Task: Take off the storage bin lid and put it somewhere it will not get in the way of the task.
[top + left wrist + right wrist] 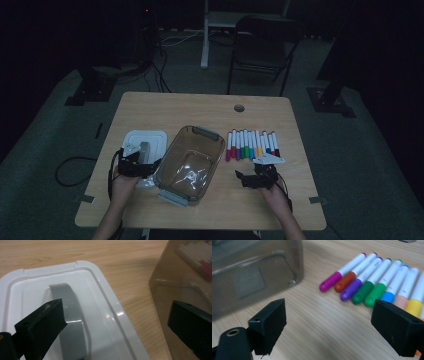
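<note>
Left hand-held gripper [115, 322] released over white lid [105, 305]; right hand-held gripper [328, 325] released near markers [372, 277]

a dark folding chair [262, 47] stands on the floor beyond the table [165, 107].

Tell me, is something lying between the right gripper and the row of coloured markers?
Nothing visible does. The right gripper, jaws open, faces the row of coloured markers across bare wooden table. The clear brown plastic container stands off to the side.

Your white lid [105, 315] with its grey handle [71, 322], smoky brown see-through bin [190, 162], markers [372, 277] capped magenta, orange-red, purple, green, blue, peach, yellow, light wood table [165, 107]
</note>
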The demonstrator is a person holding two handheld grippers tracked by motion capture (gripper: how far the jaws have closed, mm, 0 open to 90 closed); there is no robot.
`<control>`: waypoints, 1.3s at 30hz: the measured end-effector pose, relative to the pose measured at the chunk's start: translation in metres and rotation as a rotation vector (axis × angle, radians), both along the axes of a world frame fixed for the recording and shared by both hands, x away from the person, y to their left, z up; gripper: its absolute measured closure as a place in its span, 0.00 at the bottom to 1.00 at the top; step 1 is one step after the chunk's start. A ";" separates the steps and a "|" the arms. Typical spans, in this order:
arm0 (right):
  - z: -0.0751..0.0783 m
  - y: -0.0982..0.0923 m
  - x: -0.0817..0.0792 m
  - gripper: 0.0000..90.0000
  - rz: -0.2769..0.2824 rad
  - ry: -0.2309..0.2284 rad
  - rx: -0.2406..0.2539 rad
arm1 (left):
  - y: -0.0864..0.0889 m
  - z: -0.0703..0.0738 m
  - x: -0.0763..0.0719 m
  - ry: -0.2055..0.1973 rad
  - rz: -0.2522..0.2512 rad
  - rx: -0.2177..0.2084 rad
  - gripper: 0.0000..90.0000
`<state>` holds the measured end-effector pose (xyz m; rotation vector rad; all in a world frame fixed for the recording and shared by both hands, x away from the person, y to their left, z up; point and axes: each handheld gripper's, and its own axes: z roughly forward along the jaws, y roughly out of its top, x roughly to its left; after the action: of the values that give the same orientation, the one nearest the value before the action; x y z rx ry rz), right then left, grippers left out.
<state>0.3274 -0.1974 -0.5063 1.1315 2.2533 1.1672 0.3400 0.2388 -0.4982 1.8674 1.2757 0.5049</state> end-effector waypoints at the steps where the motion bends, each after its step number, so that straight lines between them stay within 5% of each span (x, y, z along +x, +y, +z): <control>1: 0.000 0.004 0.001 0.14 -0.001 0.002 0.004 | -0.001 0.000 -0.001 0.002 -0.009 0.000 0.02; 5: 0.000 0.014 0.004 0.14 0.012 0.006 0.009 | -0.013 -0.002 -0.006 0.008 -0.048 0.042 0.02; 28: 0.007 0.023 0.026 0.15 0.064 0.002 0.032 | -0.058 -0.007 -0.035 0.055 -0.191 0.035 0.02; 34: 0.008 0.022 0.047 0.15 0.084 -0.007 -0.019 | -0.068 -0.007 -0.040 0.056 -0.228 0.030 0.02; 39: 0.012 0.011 0.056 0.15 0.023 -0.036 -0.043 | -0.080 -0.009 -0.043 0.043 -0.268 0.018 0.02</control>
<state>0.3836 -0.1865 -0.4942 1.0627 2.2592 1.1334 0.2969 0.1587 -0.5073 2.0355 1.0295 0.3354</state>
